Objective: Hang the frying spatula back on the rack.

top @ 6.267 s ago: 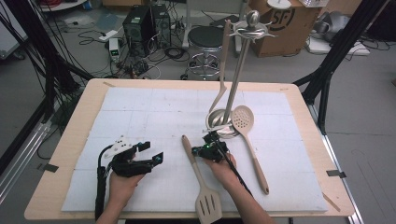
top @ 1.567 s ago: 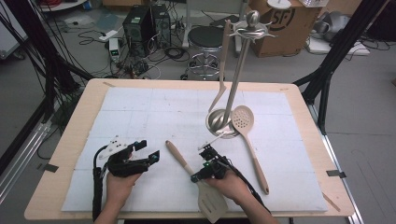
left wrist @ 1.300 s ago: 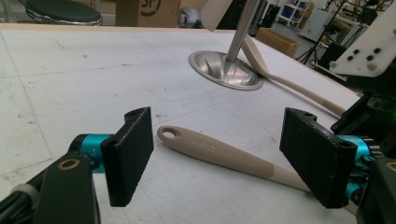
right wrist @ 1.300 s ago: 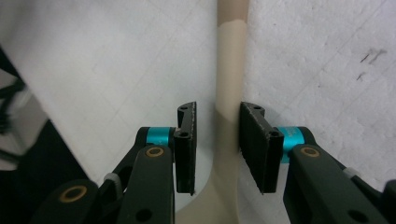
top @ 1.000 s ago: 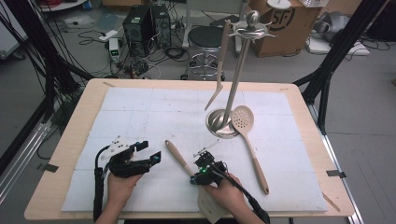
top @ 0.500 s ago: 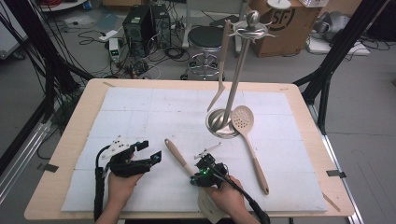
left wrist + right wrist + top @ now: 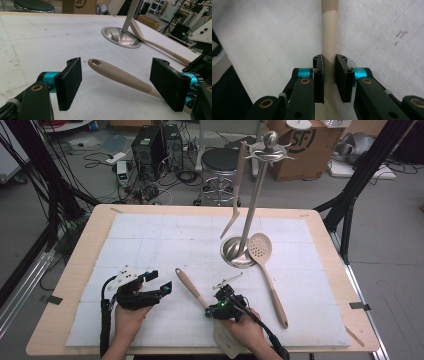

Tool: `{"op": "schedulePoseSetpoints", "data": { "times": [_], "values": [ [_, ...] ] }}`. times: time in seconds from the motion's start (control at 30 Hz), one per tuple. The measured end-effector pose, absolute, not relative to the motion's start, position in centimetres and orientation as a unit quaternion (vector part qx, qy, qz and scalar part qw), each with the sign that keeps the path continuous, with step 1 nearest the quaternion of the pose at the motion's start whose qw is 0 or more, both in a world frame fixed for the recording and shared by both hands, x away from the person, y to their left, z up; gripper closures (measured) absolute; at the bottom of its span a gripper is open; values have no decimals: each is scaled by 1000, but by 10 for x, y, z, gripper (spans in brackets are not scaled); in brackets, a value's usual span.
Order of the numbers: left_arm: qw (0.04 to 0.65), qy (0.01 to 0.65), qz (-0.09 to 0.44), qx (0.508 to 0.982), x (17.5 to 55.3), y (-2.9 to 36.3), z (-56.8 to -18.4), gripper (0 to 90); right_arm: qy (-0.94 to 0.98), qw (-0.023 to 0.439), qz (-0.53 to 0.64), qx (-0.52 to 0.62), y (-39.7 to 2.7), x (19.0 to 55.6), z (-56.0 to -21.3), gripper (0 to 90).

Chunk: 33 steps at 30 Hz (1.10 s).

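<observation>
Overhead | cardboard box (image 7: 300,142) | lettering "SF" | right tool (image 7: 329,75) grips spatula (image 7: 329,32)

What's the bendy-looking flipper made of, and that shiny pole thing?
The beige spatula looks like matte silicone or plastic: smooth, dull, one even colour; which one, the look leaves open. The utensil stand looks like polished metal: its round base mirrors the light.

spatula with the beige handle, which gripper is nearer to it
Right. The right gripper has its jaws closed on the spatula handle, near the blade. The left gripper stands open beside the handle's tip, not touching.
</observation>
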<state>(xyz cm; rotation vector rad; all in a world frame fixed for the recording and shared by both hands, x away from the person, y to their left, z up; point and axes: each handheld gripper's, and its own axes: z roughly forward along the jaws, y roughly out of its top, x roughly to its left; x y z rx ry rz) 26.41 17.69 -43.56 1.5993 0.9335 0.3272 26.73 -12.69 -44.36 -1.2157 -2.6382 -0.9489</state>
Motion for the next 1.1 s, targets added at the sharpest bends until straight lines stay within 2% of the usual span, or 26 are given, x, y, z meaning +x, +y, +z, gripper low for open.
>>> {"op": "schedulePoseSetpoints", "data": {
  "times": [0.3, 0.43, 0.63, 0.83, 1.1],
  "values": [
    [592, 407, 143, 680, 263, 181, -435, 264, -850, 48, -345, -394, -134, 269, -443, 790],
    [593, 409, 146, 678, 262, 184, -435, 263, -831, 62, -381, -400, -143, 273, -436, 789],
    [592, 408, 147, 679, 262, 185, -435, 264, -805, 56, -420, -416, -162, 279, -422, 789],
    [591, 408, 146, 680, 262, 183, -435, 264, -779, 40, -461, -423, -180, 285, -407, 789],
    [590, 409, 146, 680, 263, 184, -436, 264, -740, -17, -512, -435, -202, 290, -388, 788]
  ]
}}
